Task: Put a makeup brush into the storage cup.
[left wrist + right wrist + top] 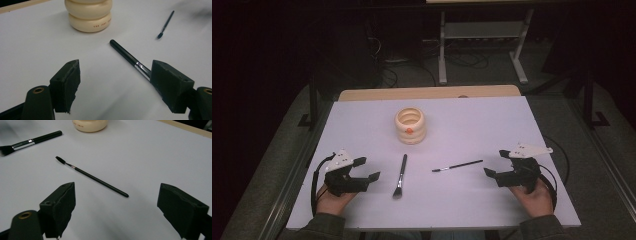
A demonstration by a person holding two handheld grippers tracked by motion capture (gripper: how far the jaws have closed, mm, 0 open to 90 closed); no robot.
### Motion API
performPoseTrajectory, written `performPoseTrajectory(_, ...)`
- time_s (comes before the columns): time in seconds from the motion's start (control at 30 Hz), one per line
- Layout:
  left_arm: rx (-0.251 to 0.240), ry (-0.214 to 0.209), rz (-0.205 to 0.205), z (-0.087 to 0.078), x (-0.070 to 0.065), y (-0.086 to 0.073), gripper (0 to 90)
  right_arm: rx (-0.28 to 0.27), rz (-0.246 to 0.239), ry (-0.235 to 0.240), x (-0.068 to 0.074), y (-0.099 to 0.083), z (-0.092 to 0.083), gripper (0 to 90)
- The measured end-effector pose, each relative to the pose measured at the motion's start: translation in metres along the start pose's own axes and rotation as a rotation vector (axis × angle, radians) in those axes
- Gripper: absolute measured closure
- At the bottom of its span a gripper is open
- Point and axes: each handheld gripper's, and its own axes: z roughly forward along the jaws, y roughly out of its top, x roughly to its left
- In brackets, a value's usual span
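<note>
Nothing looks done yet: the big brush (400, 176) and thin brush (457, 165) lie on the bench (492, 125), probably bound for the cup (410, 125), near each empty, wide-apart hand-held gripper, left (368, 169) and right (495, 163).

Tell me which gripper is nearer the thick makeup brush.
Left. The left gripper sits just left of the thick makeup brush, jaws open. The right gripper is farther off to its right, beyond the thin brush, also open.
</note>
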Motion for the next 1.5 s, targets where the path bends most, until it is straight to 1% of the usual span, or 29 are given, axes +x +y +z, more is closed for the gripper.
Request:
performPoseTrajectory(0.17,0.000,0.000,-0.003,0.000,0.001,0.001,24.1,0.003,0.007,0.002,0.001,0.000,0.000,14.2)
performPoseTrajectory(0.27,0.005,0.000,0.006,0.001,0.001,0.002,24.1,0.000,0.003,0.000,0.001,-0.001,-0.002,14.3)
performPoseTrajectory(0.3,0.003,-0.001,0.000,0.002,0.000,0.002,24.1,-0.002,0.001,-0.001,0.000,-0.001,-0.002,14.3)
performPoseTrajectory(0.43,0.004,0.001,0.009,0.002,-0.001,0.002,24.1,-0.005,0.004,-0.002,0.000,-0.001,-0.003,14.3)
performPoseTrajectory(0.7,0.001,0.008,0.012,0.003,-0.004,0.005,24.1,-0.007,0.003,-0.008,0.002,0.000,-0.004,14.5)
performPoseTrajectory(0.73,-0.003,0.008,0.007,0.003,-0.005,0.005,24.1,-0.010,0.002,-0.009,0.002,0.000,-0.004,14.5)
performPoseTrajectory(0.8,-0.003,0.010,0.014,0.004,-0.006,0.007,24.1,-0.010,0.003,-0.010,0.003,0.000,-0.004,14.5)
performPoseTrajectory(0.87,0.001,0.011,0.017,0.004,-0.007,0.008,24.1,-0.014,-0.006,-0.012,0.003,0.000,-0.004,14.5)
performPoseTrajectory(0.9,-0.001,0.009,0.019,0.006,-0.008,0.009,24.1,-0.014,-0.002,-0.012,0.004,0.001,-0.004,14.5)
performPoseTrajectory(0.93,0.004,0.009,0.035,0.008,-0.007,0.010,24.1,-0.012,-0.005,-0.012,0.004,0.000,-0.004,14.5)
performPoseTrajectory(0.97,0.004,0.009,0.035,0.008,-0.007,0.010,24.1,-0.009,-0.002,-0.013,0.004,0.000,-0.004,14.5)
performPoseTrajectory(1.0,0.004,0.009,0.018,0.009,-0.009,0.010,24.1,-0.011,-0.005,-0.014,0.004,0.000,-0.004,14.5)
performPoseTrajectory(1.03,0.011,0.008,0.030,0.011,-0.009,0.011,24.1,-0.011,0.003,-0.015,0.004,0.000,-0.004,14.5)
performPoseTrajectory(1.1,0.014,0.007,0.033,0.014,-0.010,0.012,24.1,-0.014,0.002,-0.017,0.003,0.000,-0.004,14.5)
performPoseTrajectory(1.13,0.017,0.005,0.028,0.015,-0.011,0.013,24.1,-0.014,0.002,-0.017,0.003,0.000,-0.004,14.5)
performPoseTrajectory(1.17,0.020,0.006,0.043,0.015,-0.011,0.014,24.1,-0.013,0.003,-0.016,0.003,0.000,-0.004,14.5)
performPoseTrajectory(1.2,0.022,0.007,0.029,0.016,-0.012,0.014,24.1,-0.014,0.002,-0.015,0.004,0.000,-0.004,14.5)
performPoseTrajectory(1.27,0.015,0.006,0.021,0.018,-0.014,0.015,24.1,-0.012,-0.001,-0.015,0.004,0.001,-0.003,14.5)
performPoseTrajectory(1.33,0.023,0.005,0.027,0.020,-0.014,0.016,24.1,-0.008,-0.001,-0.014,0.005,0.001,-0.003,14.6)
performPoseTrajectory(1.4,0.024,0.003,0.020,0.023,-0.016,0.017,24.1,-0.009,-0.002,-0.014,0.005,0.001,-0.003,14.6)
performPoseTrajectory(1.43,0.032,0.004,0.038,0.023,-0.015,0.018,24.1,-0.008,0.002,-0.015,0.005,0.001,-0.003,14.6)
performPoseTrajectory(1.47,0.033,0.004,0.019,0.025,-0.016,0.018,24.1,-0.007,0.003,-0.015,0.005,0.001,-0.003,14.6)
performPoseTrajectory(1.5,0.033,0.005,0.035,0.025,-0.016,0.019,24.1,-0.007,0.005,-0.014,0.005,0.001,-0.003,14.6)
